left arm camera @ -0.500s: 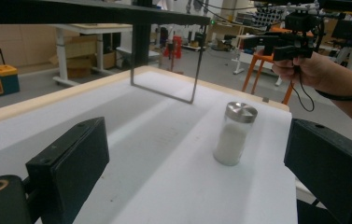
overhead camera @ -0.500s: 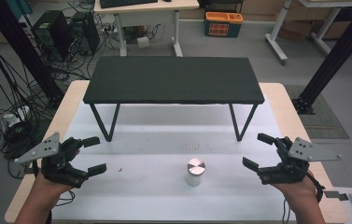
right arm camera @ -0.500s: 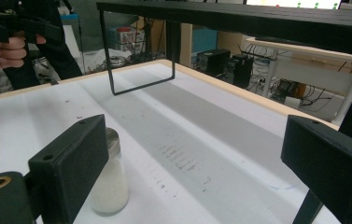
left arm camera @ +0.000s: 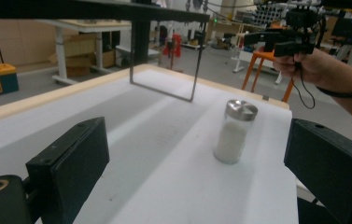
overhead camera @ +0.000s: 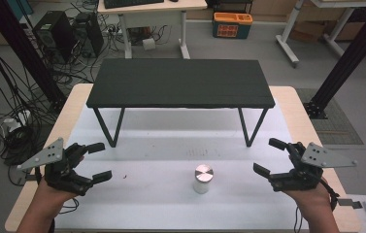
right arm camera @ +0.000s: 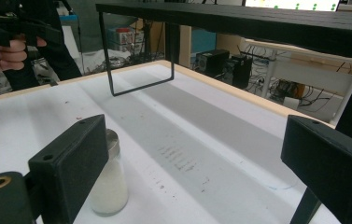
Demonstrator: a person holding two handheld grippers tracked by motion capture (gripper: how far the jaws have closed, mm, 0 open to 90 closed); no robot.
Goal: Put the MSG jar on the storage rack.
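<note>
The left tool (overhead camera: 94,162) and the right tool (overhead camera: 266,158) both hover with jaws spread wide and nothing between them, one at each side of the worktop (overhead camera: 151,204). Between them, well apart from either, a small glass jar (overhead camera: 203,179) with a brushed metal lid (overhead camera: 203,173) stands upright, filled with white powder, in front of the black raised shelf (overhead camera: 180,83). It looks light, rigid, smooth and breakable; a grip across the glass body below the lid seems safest. Its long axis runs vertically, lid upward.
</note>
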